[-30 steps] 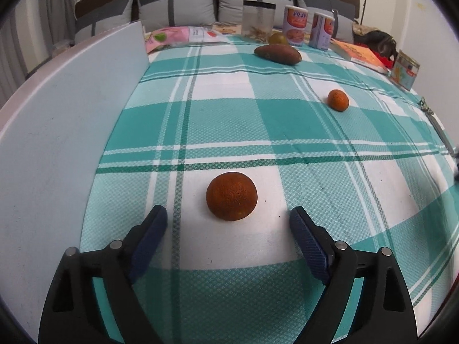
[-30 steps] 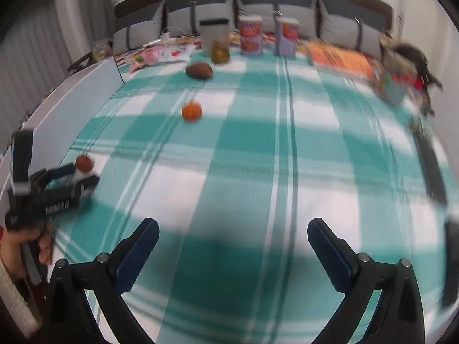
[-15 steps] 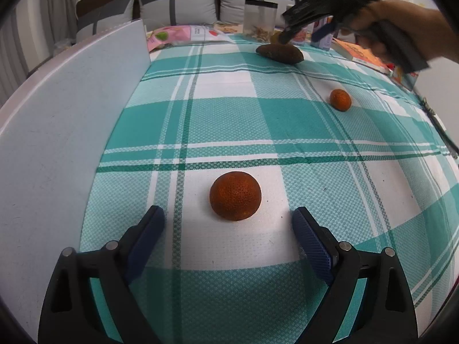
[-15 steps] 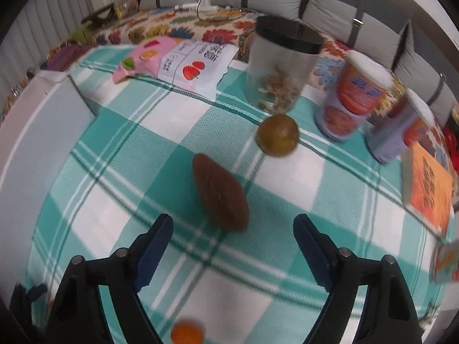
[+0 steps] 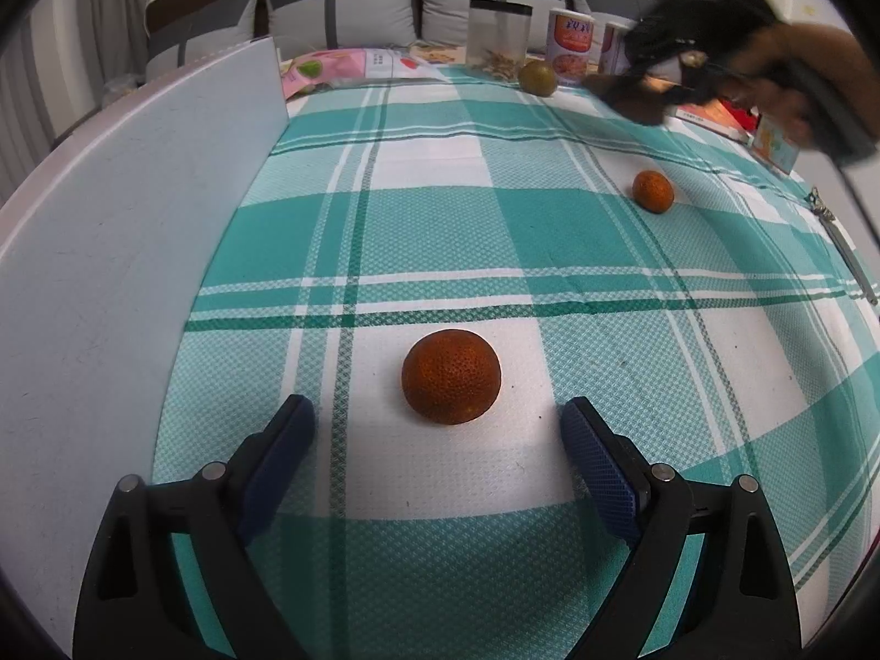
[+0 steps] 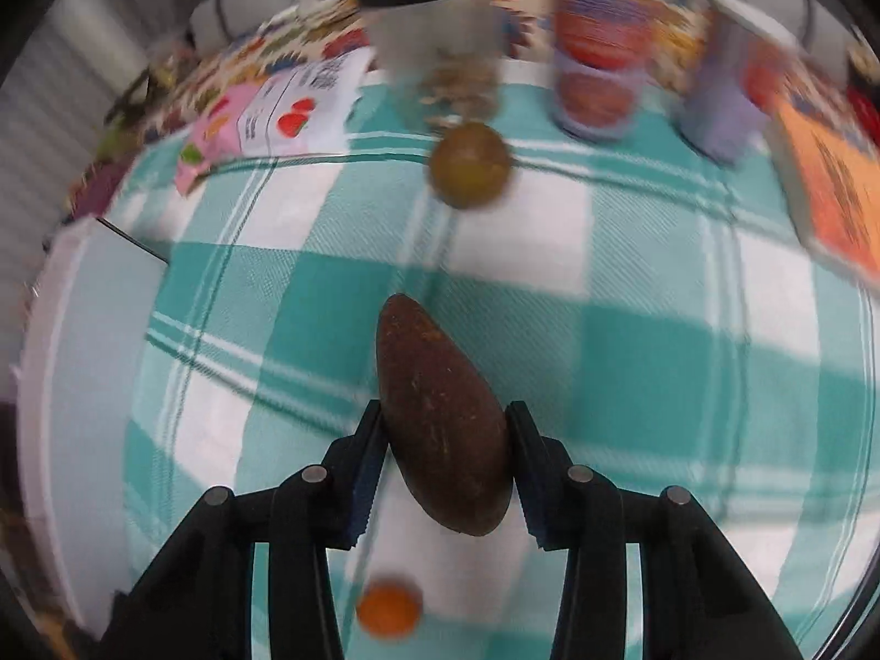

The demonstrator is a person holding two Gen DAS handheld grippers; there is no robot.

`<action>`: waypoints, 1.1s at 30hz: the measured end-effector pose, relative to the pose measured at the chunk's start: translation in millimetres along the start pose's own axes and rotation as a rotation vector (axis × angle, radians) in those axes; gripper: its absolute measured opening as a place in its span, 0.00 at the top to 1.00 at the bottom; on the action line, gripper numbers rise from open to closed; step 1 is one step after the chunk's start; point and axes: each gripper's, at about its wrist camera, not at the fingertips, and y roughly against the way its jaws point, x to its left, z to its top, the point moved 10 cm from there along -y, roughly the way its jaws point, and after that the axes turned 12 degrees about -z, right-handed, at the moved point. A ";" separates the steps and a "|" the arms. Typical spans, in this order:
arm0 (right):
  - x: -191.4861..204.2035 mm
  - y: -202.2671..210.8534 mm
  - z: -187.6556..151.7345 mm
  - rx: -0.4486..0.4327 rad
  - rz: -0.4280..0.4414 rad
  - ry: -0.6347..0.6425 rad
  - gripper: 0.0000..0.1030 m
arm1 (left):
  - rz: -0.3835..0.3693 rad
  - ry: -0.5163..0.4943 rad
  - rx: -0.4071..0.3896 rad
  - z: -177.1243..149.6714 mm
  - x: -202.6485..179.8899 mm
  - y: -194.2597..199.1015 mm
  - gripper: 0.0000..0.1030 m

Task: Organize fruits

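Note:
A dark orange fruit (image 5: pixel 451 377) lies on the teal plaid cloth just ahead of my open left gripper (image 5: pixel 437 410), untouched by either finger. Farther right sits a small orange (image 5: pixel 653 191), which also shows below the fingers in the right wrist view (image 6: pixel 389 608). My right gripper (image 6: pixel 445 412) has its jaws closing, and both pads press a brown oblong fruit (image 6: pixel 440 418). The left wrist view shows that gripper (image 5: pixel 660 71) blurred at the far right, in a person's hand. A round green-brown fruit (image 6: pixel 469 171) rests near the jar.
A white board (image 5: pixel 137 220) runs along the cloth's left side. At the far end stand a clear jar with a black lid (image 5: pixel 499 33), two printed cans (image 5: pixel 570 44), snack packets (image 5: pixel 341 66) and books (image 5: pixel 715 115), with grey cushions behind.
My right gripper swept across to the far end, came down over the brown oblong fruit and closed on it. The fruit has left its former spot. My left gripper has not moved.

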 end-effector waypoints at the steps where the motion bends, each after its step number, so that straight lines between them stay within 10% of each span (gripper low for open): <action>1: -13.0 10.1 -15.1 0.003 0.017 -0.031 0.58 | 0.000 0.000 0.000 0.1 -0.1 0.1 0.10; 13: -39.6 68.4 -250.7 -0.069 -0.002 -0.129 0.58 | -0.003 0.035 0.066 -15.3 -7.9 19.7 0.10; 23: -8.8 92.9 -298.0 -0.300 -0.154 -0.075 0.24 | 0.059 0.029 0.063 -49.6 -14.4 49.8 0.10; 33: -4.2 101.1 -345.7 -0.321 -0.212 -0.079 0.24 | 0.039 -0.001 0.072 -64.3 -22.8 50.5 0.10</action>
